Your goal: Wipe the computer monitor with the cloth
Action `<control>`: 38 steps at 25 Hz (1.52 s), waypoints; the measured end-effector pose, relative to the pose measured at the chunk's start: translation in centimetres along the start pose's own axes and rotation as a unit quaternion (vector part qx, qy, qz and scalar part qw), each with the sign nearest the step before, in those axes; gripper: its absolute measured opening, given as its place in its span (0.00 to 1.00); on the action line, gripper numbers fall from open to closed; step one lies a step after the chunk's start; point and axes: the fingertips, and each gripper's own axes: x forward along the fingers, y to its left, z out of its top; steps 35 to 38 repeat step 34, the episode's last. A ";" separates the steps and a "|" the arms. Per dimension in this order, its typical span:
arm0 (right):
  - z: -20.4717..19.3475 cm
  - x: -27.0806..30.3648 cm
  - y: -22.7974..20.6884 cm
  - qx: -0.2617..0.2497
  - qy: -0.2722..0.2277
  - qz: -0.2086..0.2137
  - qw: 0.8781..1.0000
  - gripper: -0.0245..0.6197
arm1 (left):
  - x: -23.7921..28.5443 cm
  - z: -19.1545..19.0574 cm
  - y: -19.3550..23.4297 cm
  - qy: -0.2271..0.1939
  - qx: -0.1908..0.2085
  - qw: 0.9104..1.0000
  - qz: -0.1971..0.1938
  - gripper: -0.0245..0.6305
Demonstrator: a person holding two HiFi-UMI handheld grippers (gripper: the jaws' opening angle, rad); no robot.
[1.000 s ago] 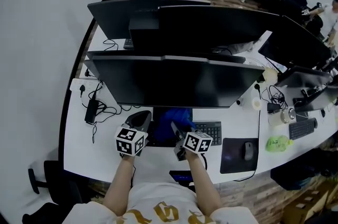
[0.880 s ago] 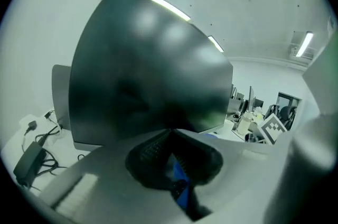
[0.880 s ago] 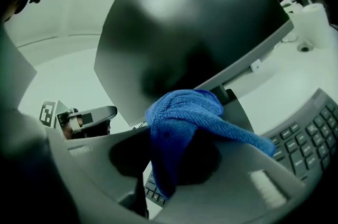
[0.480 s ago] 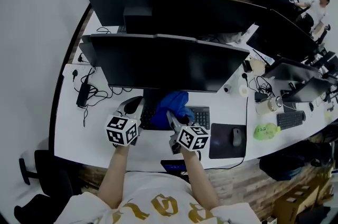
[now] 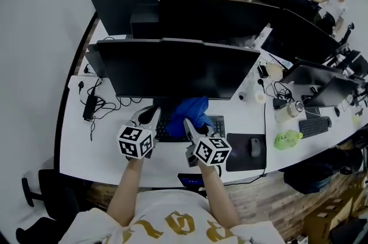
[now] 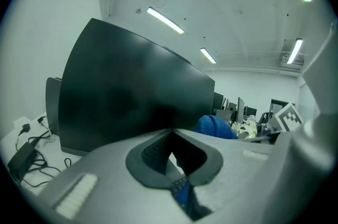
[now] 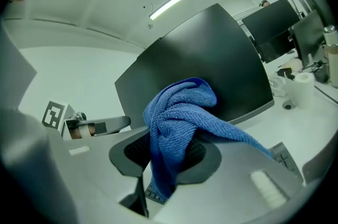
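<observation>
A person seated at a long white surface (image 5: pixel 98 148) is gripping a bunched blue cloth (image 5: pixel 193 109) in the right tongs (image 5: pixel 191 125), which are closing tightly on its folds. The cloth is hanging just in front of the lower edge of the near computer monitor (image 5: pixel 178 67) and above a dark keyboard (image 5: pixel 223 126); whether the cloth is touching the dark screen cannot be told. The left tongs (image 5: pixel 147 118) are hovering just to the left of the cloth, their tips pressing together with nothing between them, and are pointing at the same screen. To the right, a mouse (image 5: pixel 255 147) is sitting on a dark mouse pad (image 5: pixel 238 161). More monitors are standing in rows on the far side of the surface
</observation>
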 end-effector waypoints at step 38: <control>0.0 0.1 -0.7 -0.012 0.002 0.004 1.000 0.23 | 0.6 -0.2 0.1 0.001 0.000 1.000 -0.002 0.04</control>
